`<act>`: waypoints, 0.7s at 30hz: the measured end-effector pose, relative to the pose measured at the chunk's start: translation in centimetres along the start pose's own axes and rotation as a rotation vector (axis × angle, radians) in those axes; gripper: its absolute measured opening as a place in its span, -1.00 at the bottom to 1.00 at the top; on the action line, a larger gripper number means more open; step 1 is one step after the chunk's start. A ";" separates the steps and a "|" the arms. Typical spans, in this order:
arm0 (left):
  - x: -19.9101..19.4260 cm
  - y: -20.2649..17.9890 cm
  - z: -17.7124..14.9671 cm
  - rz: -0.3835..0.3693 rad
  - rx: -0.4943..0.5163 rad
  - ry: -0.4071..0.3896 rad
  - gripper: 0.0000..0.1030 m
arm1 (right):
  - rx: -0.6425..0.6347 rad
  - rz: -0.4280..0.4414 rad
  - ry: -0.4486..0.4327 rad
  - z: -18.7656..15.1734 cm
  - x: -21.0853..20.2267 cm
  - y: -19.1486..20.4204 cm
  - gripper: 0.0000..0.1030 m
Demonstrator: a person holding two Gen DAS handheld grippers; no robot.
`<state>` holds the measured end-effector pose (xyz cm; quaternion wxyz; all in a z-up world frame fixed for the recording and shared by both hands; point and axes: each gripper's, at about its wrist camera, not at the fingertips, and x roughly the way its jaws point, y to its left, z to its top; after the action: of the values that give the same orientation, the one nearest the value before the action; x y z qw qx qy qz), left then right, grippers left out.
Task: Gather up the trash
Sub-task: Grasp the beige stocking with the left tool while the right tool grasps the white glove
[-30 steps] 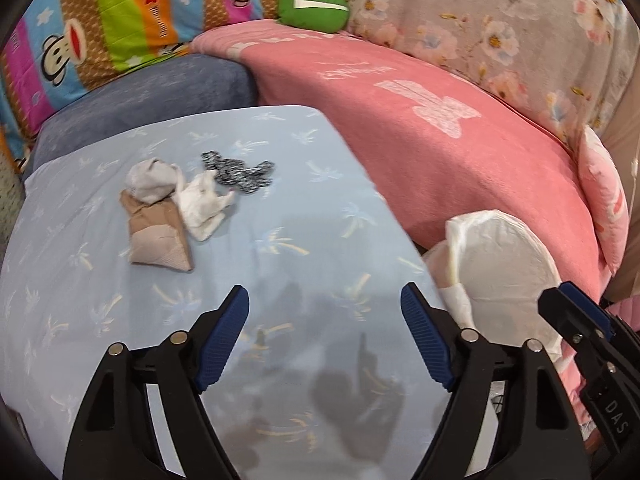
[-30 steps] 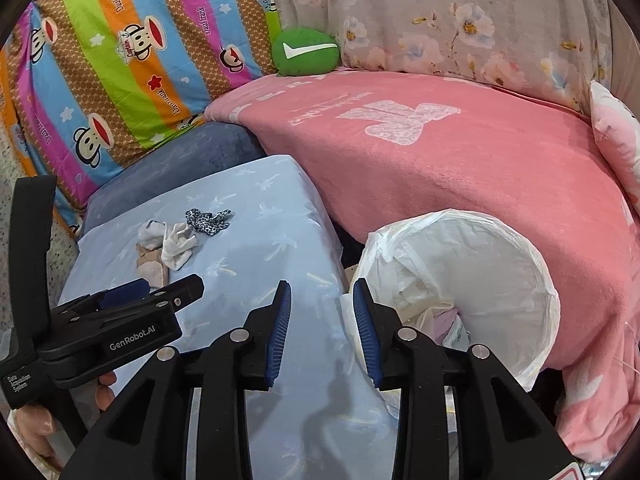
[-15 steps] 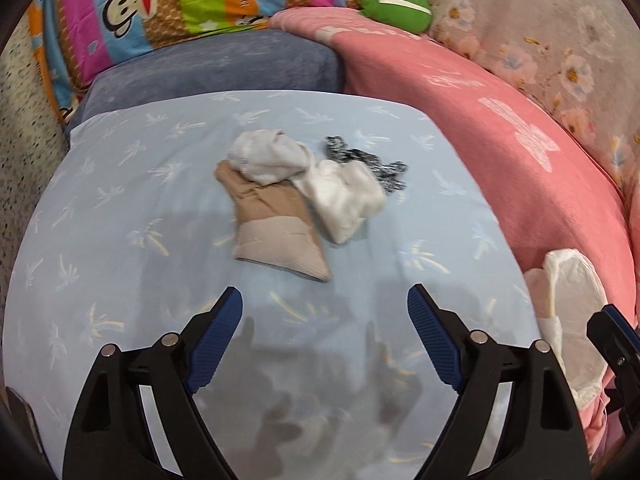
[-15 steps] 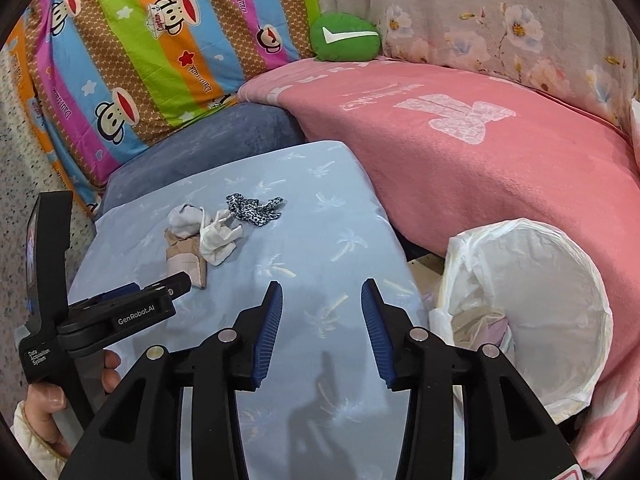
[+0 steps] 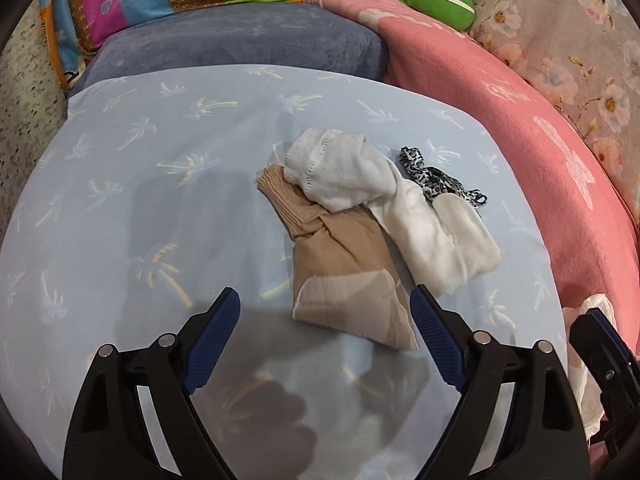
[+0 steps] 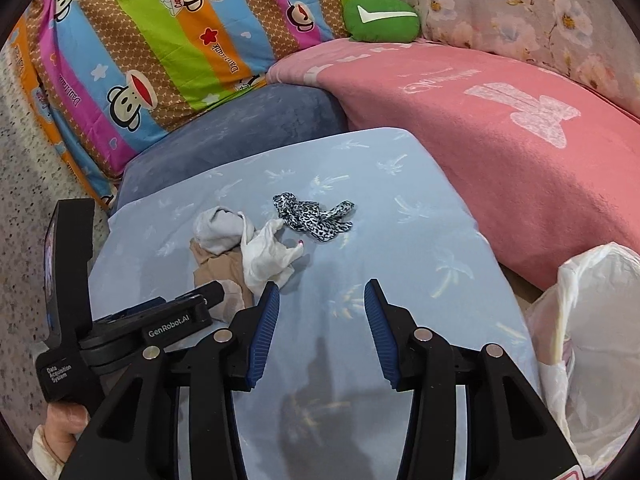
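— What is the left gripper after?

— The small heap of cloth scraps on the pale blue palm-print cushion. It hangs just short of the tan stocking, jaws spread wide and empty. The stocking's near corner lies between the pads, untouched.

— How would that stocking handle?

— Light and limp, by the look of it — thin knit that would bunch under the pads rather than resist. The safest hold is probably the gathered ridge near its middle (a flat edge might slip out). Two white socks lie across its far end, so lifting it may drag them along.

— And the leopard-print strip?

— Just beyond the socks, touching the longer one. Soft too, and likely to snag.

— The right gripper?

— Partly spread with nothing between its pads, over bare cushion, near the heap.

— Where does it all go?

— Presumably the white-lined bin just beside the cushion, under the pink blanket.
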<state>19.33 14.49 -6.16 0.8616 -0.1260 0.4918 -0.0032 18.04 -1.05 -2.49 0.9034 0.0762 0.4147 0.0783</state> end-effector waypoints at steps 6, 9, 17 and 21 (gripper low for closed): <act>1.7 0.5 0.7 -0.044 -0.018 0.044 0.36 | -0.008 0.023 0.016 1.7 3.0 1.8 -0.14; 1.7 0.7 0.8 -0.060 0.000 0.034 0.24 | -0.024 0.020 0.025 2.0 4.4 2.5 -0.14; 1.4 1.3 0.5 -0.138 0.038 0.034 -0.39 | -0.028 0.036 0.105 1.1 7.5 3.1 -0.79; 1.1 1.4 0.3 -0.155 0.040 0.033 -0.64 | -0.032 0.036 0.109 0.3 7.0 3.1 -0.85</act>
<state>19.99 15.75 -7.20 0.8527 -0.1466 0.4947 -0.0817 22.50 3.37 -6.83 0.8789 0.0647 0.4606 0.1054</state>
